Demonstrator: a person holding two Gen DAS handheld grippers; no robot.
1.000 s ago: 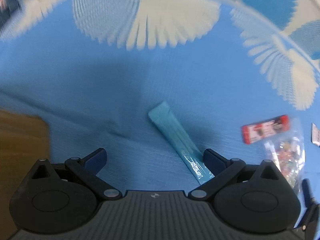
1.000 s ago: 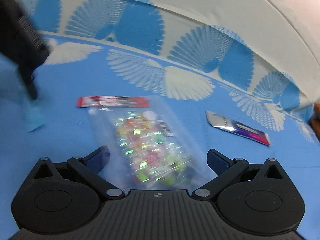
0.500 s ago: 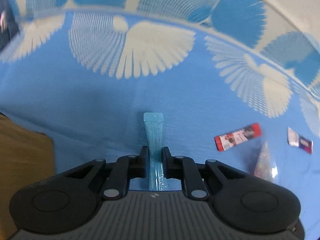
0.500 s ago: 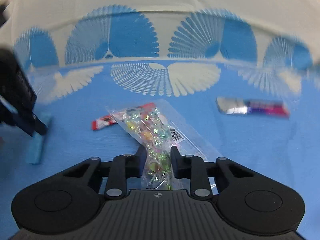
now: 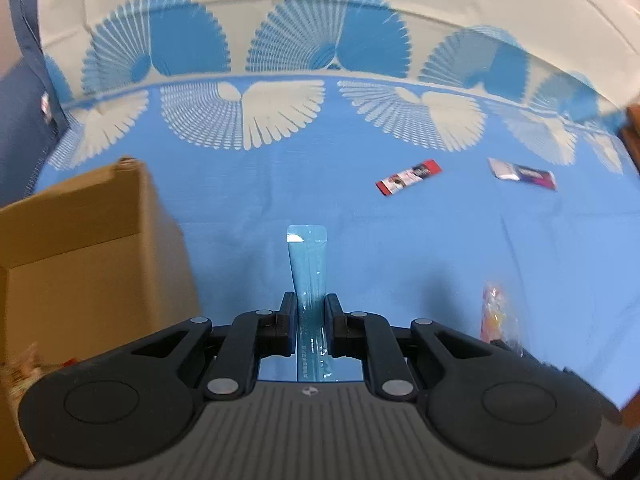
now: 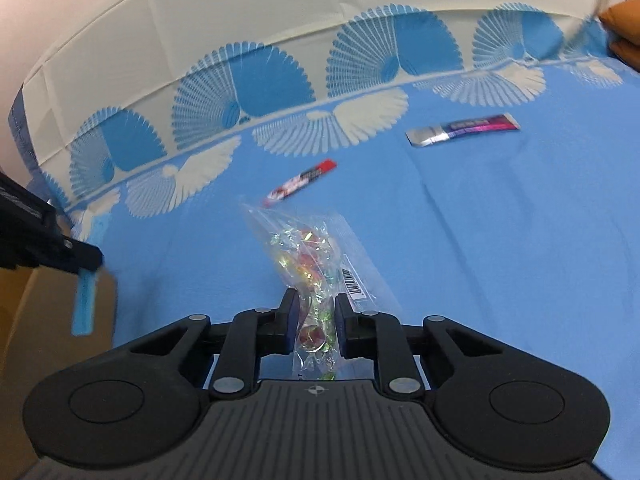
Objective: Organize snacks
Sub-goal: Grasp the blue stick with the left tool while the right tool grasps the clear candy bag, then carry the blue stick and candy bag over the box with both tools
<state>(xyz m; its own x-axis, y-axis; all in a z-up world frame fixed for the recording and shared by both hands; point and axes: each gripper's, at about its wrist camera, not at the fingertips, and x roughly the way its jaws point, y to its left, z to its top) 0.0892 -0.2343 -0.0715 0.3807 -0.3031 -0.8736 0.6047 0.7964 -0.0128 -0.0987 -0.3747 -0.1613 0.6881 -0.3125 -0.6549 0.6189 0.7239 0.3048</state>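
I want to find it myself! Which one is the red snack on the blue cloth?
Look at the blue tablecloth, near its white fan pattern. The red snack packet lies flat there, left of the silver-and-purple packet. It is the only loose packet with red ends.

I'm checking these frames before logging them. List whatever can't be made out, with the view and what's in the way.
- Cardboard box, left wrist view: contents blurred and cut off by the left edge.
- Blue stick packet: its lower end is hidden between the left gripper fingers; print too small.
- Candy bag, right wrist view: the pinched end is hidden inside the closing right gripper.
- Red bar and silver-purple bar: labels too small and blurred.
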